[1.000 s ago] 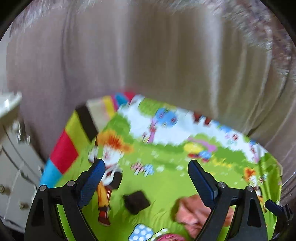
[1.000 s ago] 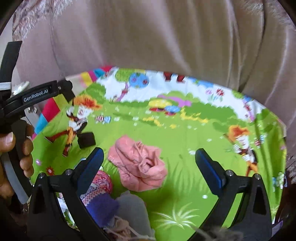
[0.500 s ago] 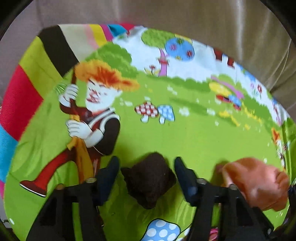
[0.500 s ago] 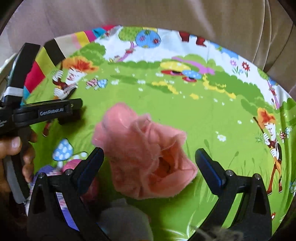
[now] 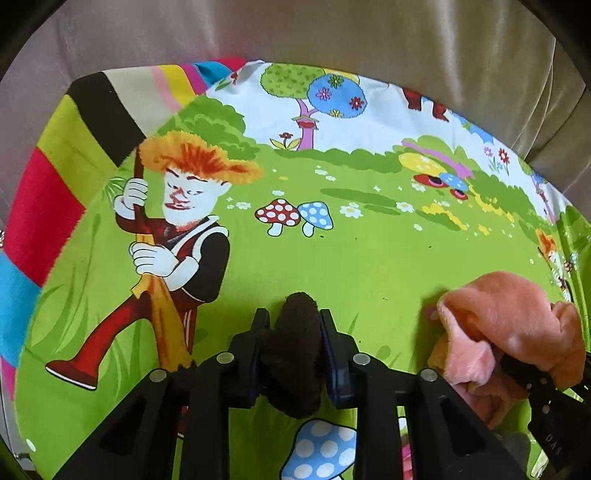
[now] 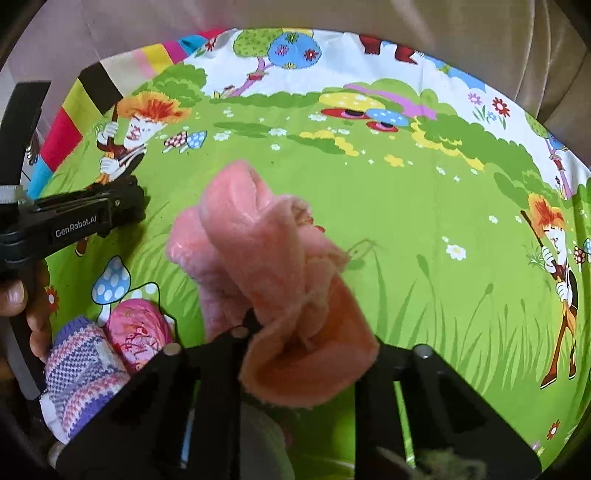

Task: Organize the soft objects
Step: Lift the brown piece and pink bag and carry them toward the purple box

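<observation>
The left gripper (image 5: 293,332) has its jaws clamped on a small dark brown cloth (image 5: 295,354) above the cartoon sheet (image 5: 369,258); the right gripper (image 6: 295,332) pinches a floppy pink cloth (image 6: 273,266), light, best gripped mid-bunch

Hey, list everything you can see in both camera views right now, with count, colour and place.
dark brown soft piece: one, dark brown, pinched in the left tool.
pink fleece item: one, salmon pink, held in the right tool.
knitted item: one, purple, pink and white stripes, near left edge of the sheet.
pink patterned item: one, bright pink, touching the knitted item.
cartoon sheet: one, mostly green with striped border, spread under everything.
curtain: beige, behind the sheet.
left tool: one, black, shut.
right tool: one, black, shut; fingertips hidden by fleece.
left hand: gripping the left tool's handle.
</observation>
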Demonstrator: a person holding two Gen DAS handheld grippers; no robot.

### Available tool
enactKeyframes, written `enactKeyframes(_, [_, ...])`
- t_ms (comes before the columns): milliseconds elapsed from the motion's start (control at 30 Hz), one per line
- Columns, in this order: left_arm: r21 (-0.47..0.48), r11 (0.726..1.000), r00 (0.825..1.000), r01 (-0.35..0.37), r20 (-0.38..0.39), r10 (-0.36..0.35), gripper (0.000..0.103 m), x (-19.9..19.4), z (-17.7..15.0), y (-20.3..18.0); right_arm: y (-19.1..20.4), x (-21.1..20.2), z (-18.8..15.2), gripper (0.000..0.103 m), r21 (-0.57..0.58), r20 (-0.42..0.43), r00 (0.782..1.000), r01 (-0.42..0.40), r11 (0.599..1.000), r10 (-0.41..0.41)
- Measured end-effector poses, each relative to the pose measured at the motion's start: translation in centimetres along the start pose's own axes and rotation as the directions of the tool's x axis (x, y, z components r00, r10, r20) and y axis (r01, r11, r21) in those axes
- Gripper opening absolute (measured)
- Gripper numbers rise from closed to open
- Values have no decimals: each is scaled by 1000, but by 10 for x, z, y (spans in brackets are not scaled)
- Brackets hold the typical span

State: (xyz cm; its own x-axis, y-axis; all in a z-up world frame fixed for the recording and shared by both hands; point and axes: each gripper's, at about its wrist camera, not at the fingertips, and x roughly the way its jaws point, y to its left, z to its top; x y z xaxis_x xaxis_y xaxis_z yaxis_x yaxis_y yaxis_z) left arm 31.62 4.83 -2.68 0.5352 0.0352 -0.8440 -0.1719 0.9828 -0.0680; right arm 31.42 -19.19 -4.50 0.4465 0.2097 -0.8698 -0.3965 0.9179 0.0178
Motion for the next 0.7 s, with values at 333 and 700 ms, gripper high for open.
enactKeyframes(333, [-41, 999, 991, 26, 132, -20, 27, -42, -5, 4, -9, -49, 2, 12, 77, 172, 985, -21, 997, 8])
enactKeyframes(700, [-67, 996, 970, 51, 243, -33, 27, -95, -25, 2, -26, -116, -25, 12, 155, 287, 957, 1, 988, -46])
